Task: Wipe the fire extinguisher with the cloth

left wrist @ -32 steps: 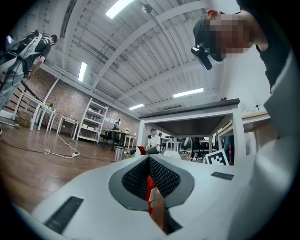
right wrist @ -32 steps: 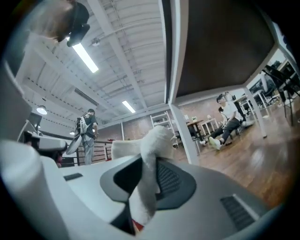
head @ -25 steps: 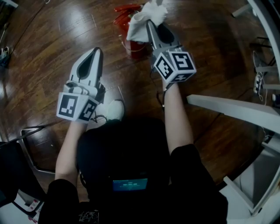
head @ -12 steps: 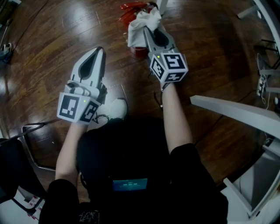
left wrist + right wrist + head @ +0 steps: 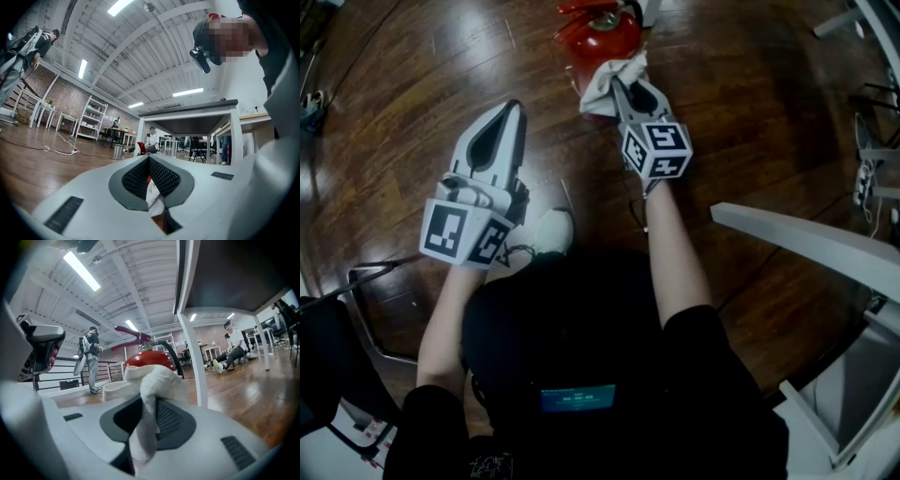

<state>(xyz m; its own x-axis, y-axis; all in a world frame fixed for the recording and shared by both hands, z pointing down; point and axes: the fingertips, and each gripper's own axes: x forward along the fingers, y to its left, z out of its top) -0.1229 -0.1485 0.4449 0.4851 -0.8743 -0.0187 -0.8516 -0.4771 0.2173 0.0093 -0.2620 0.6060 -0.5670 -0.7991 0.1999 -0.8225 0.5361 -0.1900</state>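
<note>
My right gripper is clenched on the soft, limp cloth, touching the fire extinguisher on the floor; I judge it heavy, smooth, steady. My left gripper is closed, empty

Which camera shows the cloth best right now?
Right gripper view: the cloth hangs large and close between the fingers. Head view shows it small, bunched at the tip of the right gripper. Left gripper view shows at most a white sliver.
</note>
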